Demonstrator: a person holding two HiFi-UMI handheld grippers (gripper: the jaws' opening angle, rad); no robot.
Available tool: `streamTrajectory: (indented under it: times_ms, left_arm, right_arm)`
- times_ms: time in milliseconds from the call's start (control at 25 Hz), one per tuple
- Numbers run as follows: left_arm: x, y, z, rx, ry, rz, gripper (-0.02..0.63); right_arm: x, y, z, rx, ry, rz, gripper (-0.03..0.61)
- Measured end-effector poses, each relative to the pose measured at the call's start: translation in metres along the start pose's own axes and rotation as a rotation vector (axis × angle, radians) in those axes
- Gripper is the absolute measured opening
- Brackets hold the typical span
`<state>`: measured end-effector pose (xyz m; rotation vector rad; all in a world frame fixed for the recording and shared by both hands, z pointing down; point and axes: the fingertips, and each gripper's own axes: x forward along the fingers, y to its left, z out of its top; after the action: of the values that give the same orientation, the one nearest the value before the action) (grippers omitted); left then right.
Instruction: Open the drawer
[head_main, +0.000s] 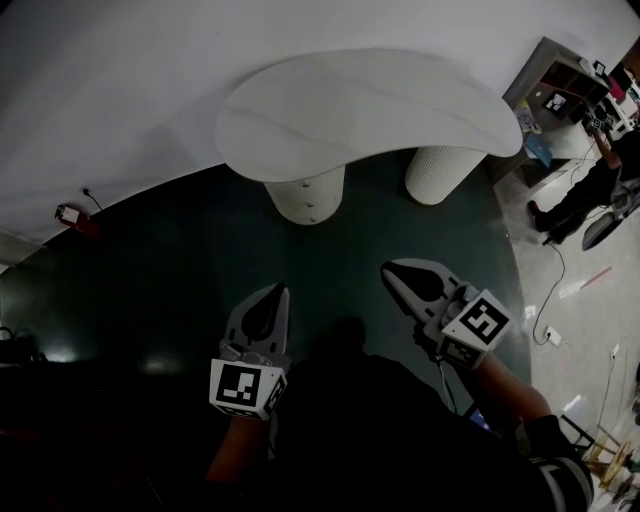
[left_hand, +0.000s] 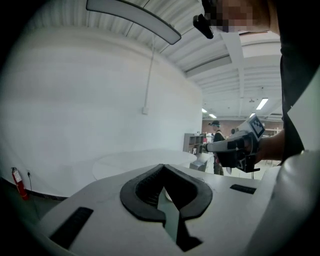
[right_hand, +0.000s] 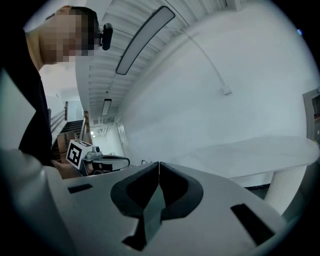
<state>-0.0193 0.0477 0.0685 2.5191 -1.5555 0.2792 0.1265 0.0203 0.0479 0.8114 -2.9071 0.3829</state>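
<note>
Where the head view looks steeply down, the following stand in frame.

Item one: white surface (head_main: 370, 100), upper centre, with a long curved edge. It rests on two pale round legs (head_main: 305, 195), and its near edge overhangs both.

Item two: dark green floor (head_main: 150, 270), filling the middle and left. It lies open between the legs and the grippers. Its curved right edge meets a paler floor (head_main: 575, 320) at the right side, where a cable (head_main: 558, 280) lies.

Item three: white wall (head_main: 120, 80), upper left, meeting the dark floor along a curved line. A small red object (head_main: 72, 215) sits at that line, far left.

Item four: shelf unit (head_main: 560, 85) and a standing person (head_main: 585, 195), upper right corner, well apart from the grippers.

Item five: left gripper (head_main: 283, 290), lower centre-left, pointing up-frame toward the surface. Its fingers (left_hand: 145, 185) are together at the tips with nothing between them.

Item six: right gripper (head_main: 385, 268), lower centre-right, aimed likewise. Its fingers (right_hand: 131, 195) are together and hold nothing.

Both grippers are well short of the surface edge.

Item seven: drawer. Its place cannot be told from any view.
</note>
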Motion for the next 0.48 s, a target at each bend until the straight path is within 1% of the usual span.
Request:
streamTrajectory:
  times_ms: [120,200,360,480]
  left_arm:
    - [0.025,0.004,0.006,-0.007,0.005,0.009,0.005]
    - [0.039,0.008,0.009,-0.008,0.008,0.0,0.005]
    - [0.063,0.016,0.011,-0.008,0.006,-0.021,0.005]
    - [0.074,0.026,0.016,-0.028,-0.015,-0.03,0.005]
  right_arm:
    - [0.011,-0.025,0.005,0.003,0.002,0.012,0.017]
    - [0.021,-0.036,0.008,0.01,0.003,0.015,0.017]
    - [0.039,-0.05,0.012,0.008,0.01,0.024,0.017]
    - [0.054,-0.056,0.011,0.027,0.016,0.022,0.017]
